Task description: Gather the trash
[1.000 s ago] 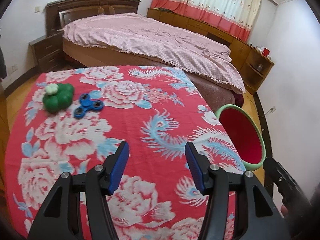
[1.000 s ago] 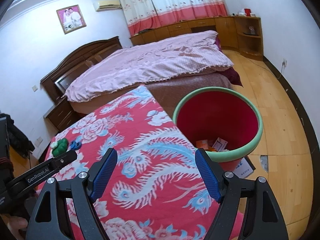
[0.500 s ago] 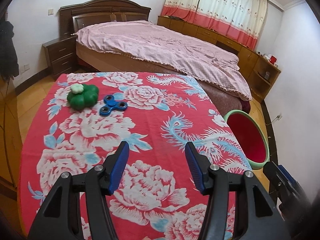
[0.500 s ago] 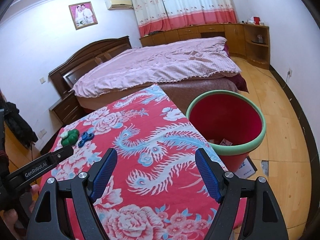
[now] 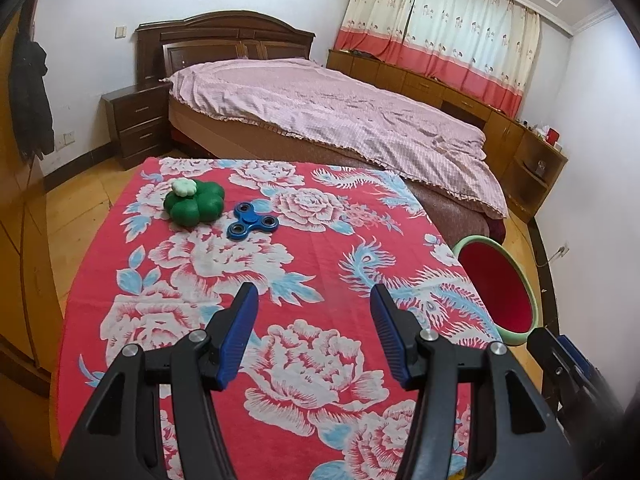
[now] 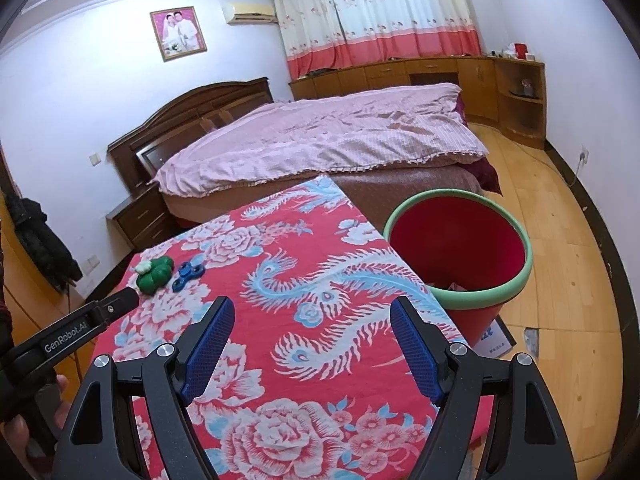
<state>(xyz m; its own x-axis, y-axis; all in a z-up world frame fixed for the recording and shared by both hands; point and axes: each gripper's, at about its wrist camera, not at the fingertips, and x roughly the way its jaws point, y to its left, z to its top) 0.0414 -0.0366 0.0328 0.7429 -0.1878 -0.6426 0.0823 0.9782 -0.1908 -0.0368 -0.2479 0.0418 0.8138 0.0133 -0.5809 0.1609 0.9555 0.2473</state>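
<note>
Right now the left gripper is hanging over the near part of the table with its blue pads spread apart and gripping nothing; only the flowered red tablecloth is showing between them. The right gripper is standing wider still, likewise released, with bare cloth showing in its gap as it is pointing down toward the table's right edge.

Farther out on the cloth, toward the far left corner, a blue fidget spinner is lying flat, and just beside it on the left a green clover-shaped toy with a small white flower piece on top is sitting. Both are well apart from either gripper.

Off the table's right edge, on the wooden floor, the red bin with a pale green rim is standing upright, close against the table. A few scraps of paper trash are peeking over its near rim from the bottom; what they are is too small to tell. A flat printed card is lying on the floor at the bin's base.

Beyond the table a bed under a pink cover is filling the middle of the room.
</note>
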